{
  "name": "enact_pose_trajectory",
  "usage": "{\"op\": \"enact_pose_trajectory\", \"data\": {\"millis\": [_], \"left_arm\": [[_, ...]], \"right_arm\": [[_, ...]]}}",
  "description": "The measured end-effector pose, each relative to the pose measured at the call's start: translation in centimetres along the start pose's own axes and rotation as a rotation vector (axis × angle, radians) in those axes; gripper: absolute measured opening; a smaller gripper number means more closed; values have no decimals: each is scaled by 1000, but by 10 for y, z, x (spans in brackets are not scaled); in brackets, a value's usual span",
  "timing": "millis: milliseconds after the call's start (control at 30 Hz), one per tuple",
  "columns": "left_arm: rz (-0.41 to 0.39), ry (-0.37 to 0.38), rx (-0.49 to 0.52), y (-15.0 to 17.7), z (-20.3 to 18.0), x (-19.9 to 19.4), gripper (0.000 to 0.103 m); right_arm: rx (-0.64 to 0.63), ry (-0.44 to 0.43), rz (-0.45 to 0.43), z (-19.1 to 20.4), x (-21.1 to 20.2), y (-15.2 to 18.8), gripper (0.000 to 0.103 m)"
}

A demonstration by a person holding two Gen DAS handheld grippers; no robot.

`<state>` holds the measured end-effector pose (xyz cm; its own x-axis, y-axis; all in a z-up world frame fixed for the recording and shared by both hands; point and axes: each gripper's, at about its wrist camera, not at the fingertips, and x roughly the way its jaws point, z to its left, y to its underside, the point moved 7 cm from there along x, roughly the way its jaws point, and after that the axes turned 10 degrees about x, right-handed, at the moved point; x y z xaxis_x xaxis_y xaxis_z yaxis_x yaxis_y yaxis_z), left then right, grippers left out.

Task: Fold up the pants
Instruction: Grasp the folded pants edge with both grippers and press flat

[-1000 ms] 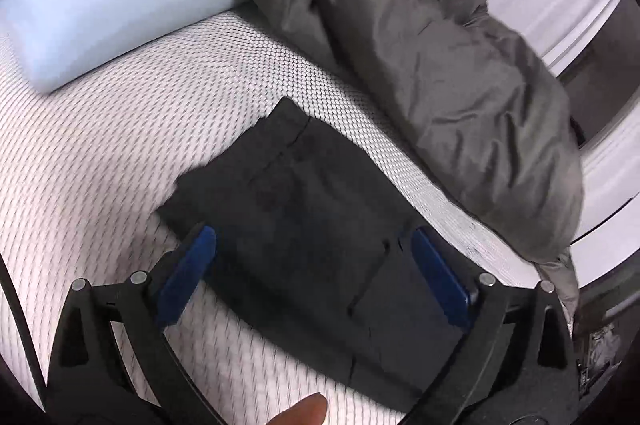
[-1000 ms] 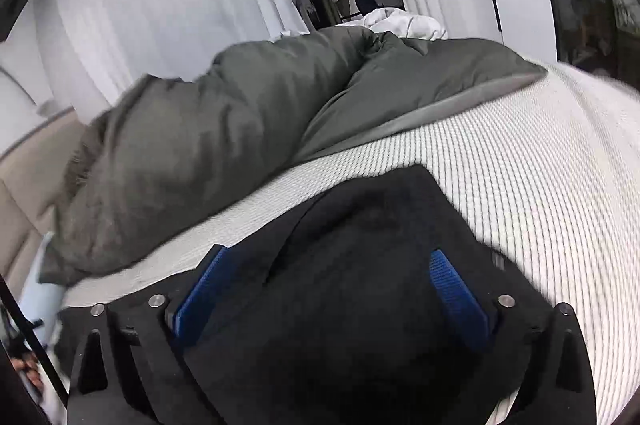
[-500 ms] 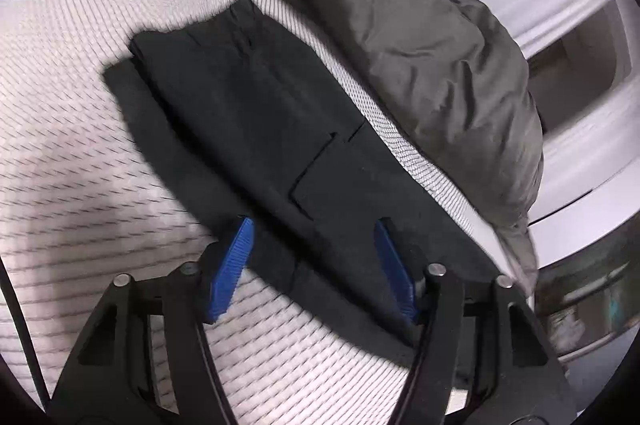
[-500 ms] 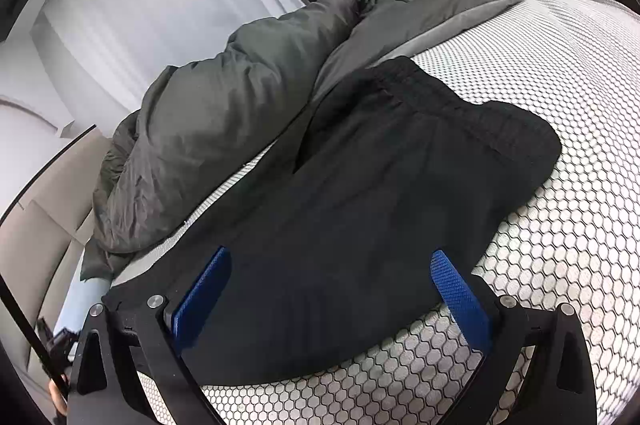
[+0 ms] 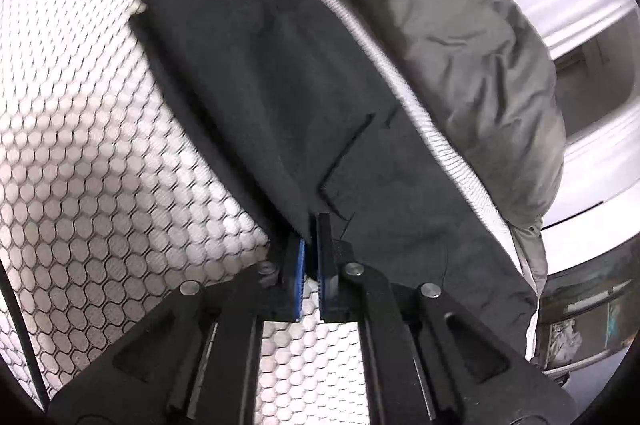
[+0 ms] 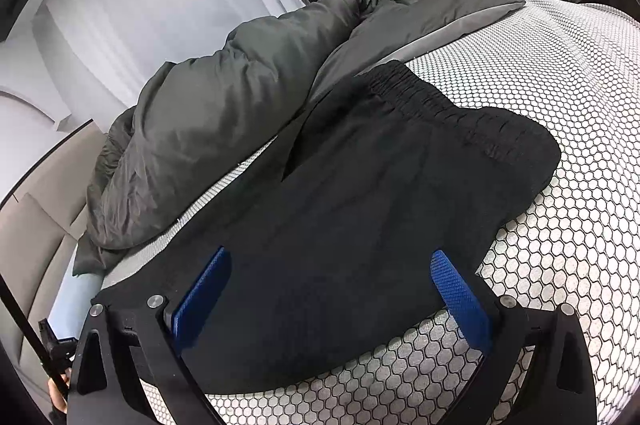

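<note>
the long black fabric pants are laid lengthwise-folded on the white honeycomb-patterned mattress, their near edge at lower centre pinched by the left gripper whose jaws have just been closing, while the right gripper is held wide apart over the waist end, cross-folds judged undone.

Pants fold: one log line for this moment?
left gripper: shut on pants edge | right gripper: open over pants | pants: flat on bed

The black matt woven-cloth pants are lying on a white bed cover showing a raised honeycomb texture, beside a grey duvet giving off a faint satin sheen, while the black matt plastic claw is showing ribbed blue pads.
</note>
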<state>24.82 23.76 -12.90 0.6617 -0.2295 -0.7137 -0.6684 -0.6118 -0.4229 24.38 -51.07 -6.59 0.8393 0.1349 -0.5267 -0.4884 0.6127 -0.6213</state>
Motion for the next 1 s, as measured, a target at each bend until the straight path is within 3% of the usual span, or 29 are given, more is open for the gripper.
{"op": "enact_pose_trajectory", "data": {"millis": [67, 133, 200, 233, 300, 367, 467, 600, 767, 933, 1000], "left_arm": [[27, 28, -63, 6, 6, -6, 4], [39, 53, -76, 10, 5, -15, 12], [48, 83, -60, 14, -1, -17, 29], [51, 88, -55, 15, -2, -15, 30], [61, 89, -55, 16, 1, -9, 30], [41, 126, -116, 9, 4, 2, 28], [-17, 128, -153, -4, 4, 14, 6], [-73, 121, -146, -7, 3, 10, 2], [-124, 67, -116, -6, 22, -27, 1], [-30, 106, -131, 5, 28, -32, 1], [13, 127, -109, 10, 19, -29, 7]], "right_arm": [[8, 0, 12, -1, 2, 0, 102], [21, -10, 14, -3, 1, -1, 102], [42, -29, 19, -6, 0, -2, 102], [54, -43, 25, -6, -1, -3, 102], [97, -81, 47, -9, -2, -3, 102], [141, -119, 66, -11, -4, -3, 102], [174, -135, 70, -13, -7, -5, 102], [209, -109, 79, -27, -9, -7, 102], [264, -172, 75, -42, -36, -1, 102], [286, -159, 92, -51, -22, -7, 102], [294, -140, 102, -52, -8, -13, 101]]}}
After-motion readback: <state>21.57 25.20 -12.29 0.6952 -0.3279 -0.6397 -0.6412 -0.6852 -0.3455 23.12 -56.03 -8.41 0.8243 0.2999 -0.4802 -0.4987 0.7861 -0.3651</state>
